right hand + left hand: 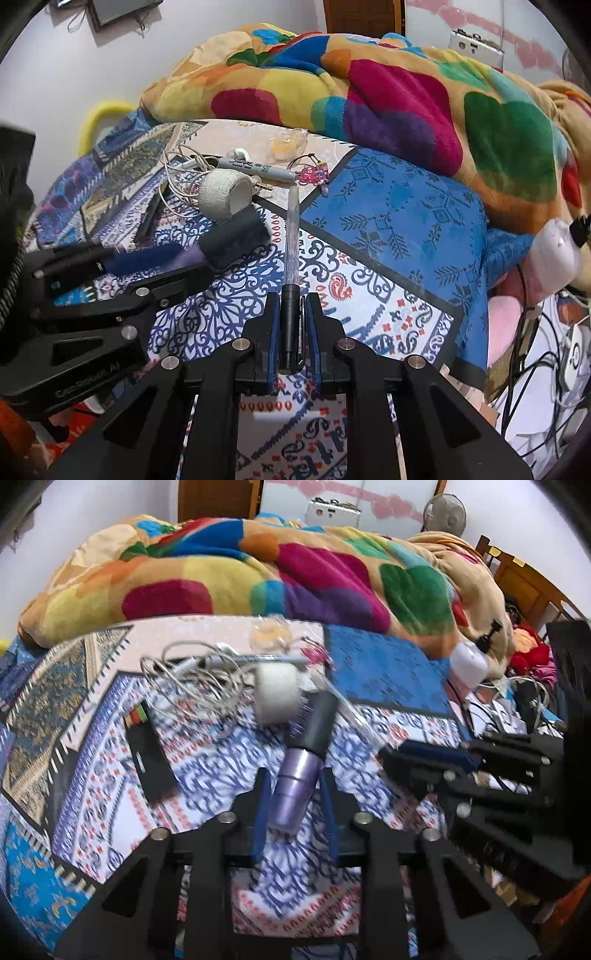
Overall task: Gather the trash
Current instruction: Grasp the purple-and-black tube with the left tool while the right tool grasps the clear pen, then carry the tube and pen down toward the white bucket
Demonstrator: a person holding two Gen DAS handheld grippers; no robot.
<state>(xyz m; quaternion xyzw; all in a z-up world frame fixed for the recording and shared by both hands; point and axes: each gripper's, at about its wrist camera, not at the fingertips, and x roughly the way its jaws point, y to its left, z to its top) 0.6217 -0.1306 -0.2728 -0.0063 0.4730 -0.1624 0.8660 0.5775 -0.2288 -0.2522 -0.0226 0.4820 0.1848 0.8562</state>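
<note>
Two grips: right hand-held gripper (293, 325) clamps a clear pen (291, 236); left hand-held gripper (293, 797) pinches a purple-handled brush (295, 786).

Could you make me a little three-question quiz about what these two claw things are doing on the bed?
1. True or false: the right gripper holds a spoon.
2. What lies between the left gripper's fingers? A) purple tube B) marker C) earphones
3. Fill in: the white tape roll rests next to the tangled ______.

Key: 1 false, its fingers are shut on a pen; 2 A, the purple tube; 3 earphones.
</note>
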